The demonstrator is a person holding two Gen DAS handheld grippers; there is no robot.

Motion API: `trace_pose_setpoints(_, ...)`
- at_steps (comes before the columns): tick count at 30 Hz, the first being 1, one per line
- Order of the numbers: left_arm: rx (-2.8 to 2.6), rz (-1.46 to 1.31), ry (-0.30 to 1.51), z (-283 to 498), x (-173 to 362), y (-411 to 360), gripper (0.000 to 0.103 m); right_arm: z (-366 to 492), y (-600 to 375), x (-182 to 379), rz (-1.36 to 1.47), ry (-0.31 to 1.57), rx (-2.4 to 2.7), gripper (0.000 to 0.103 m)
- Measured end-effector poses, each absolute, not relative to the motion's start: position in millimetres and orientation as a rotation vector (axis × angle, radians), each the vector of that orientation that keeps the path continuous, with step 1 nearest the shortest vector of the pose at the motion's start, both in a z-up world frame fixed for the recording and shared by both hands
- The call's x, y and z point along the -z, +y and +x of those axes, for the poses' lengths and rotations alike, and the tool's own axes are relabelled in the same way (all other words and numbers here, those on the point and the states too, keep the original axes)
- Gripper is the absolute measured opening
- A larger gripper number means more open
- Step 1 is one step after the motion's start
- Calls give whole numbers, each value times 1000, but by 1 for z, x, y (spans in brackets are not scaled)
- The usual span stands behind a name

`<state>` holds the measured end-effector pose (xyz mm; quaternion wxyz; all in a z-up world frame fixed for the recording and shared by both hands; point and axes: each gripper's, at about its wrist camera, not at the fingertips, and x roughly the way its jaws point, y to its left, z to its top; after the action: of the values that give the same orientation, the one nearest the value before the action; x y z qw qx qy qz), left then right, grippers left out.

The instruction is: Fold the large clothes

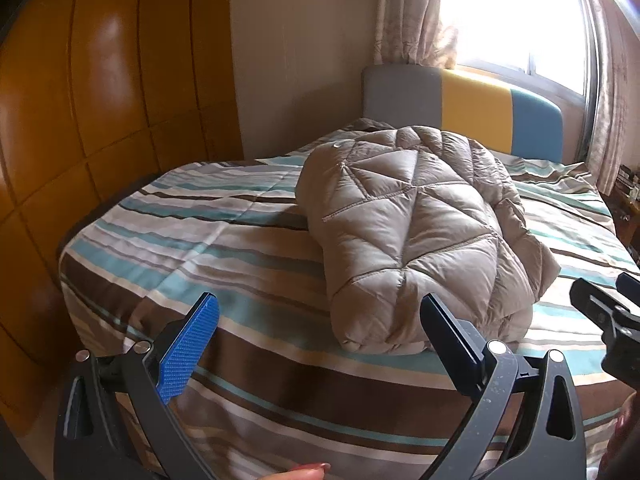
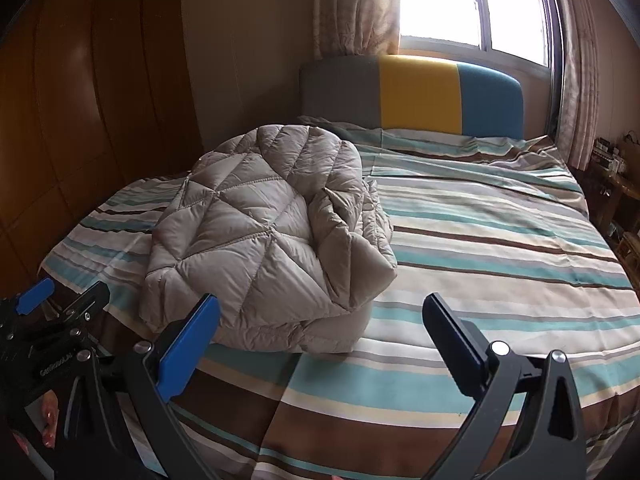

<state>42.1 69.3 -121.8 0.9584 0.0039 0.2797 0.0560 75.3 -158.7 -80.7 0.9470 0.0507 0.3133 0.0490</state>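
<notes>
A grey-beige quilted down jacket [image 1: 416, 232] lies folded into a thick bundle on the striped bed; it also shows in the right wrist view [image 2: 264, 236]. My left gripper [image 1: 320, 312] is open and empty, held just short of the bundle's near edge. My right gripper [image 2: 320, 312] is open and empty, in front of the bundle's near right corner. The right gripper's body shows at the right edge of the left wrist view [image 1: 608, 320]. The left gripper shows at the lower left of the right wrist view [image 2: 60, 300].
The striped bedspread [image 2: 480, 240] covers the whole bed. A grey, yellow and blue headboard [image 2: 416, 96] stands under a bright curtained window [image 2: 472, 4]. A wooden wardrobe [image 1: 100, 100] lines the left side. A cluttered wooden stand [image 2: 616, 176] is at the far right.
</notes>
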Motion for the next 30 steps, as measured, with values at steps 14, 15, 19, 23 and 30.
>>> trace_pose_setpoints(14,-95,-11,594,45,125,70,100,78,-157,85,100,657,-95,101)
trace_pose_setpoints(15,-94,-11,595,44,125,70,100,78,-158,85,101,657,-94,101)
trace_pose_setpoints(19,-94,-10,596,45,126,69,100,78,-158,85,104,659,-91,101)
trace_pose_setpoints(23,-94,-12,598,45,127,70,100,79,-158,86,104,666,-89,101)
trace_pose_setpoints(30,-92,-12,601,45,128,69,100,79,-158,87,103,670,-89,101)
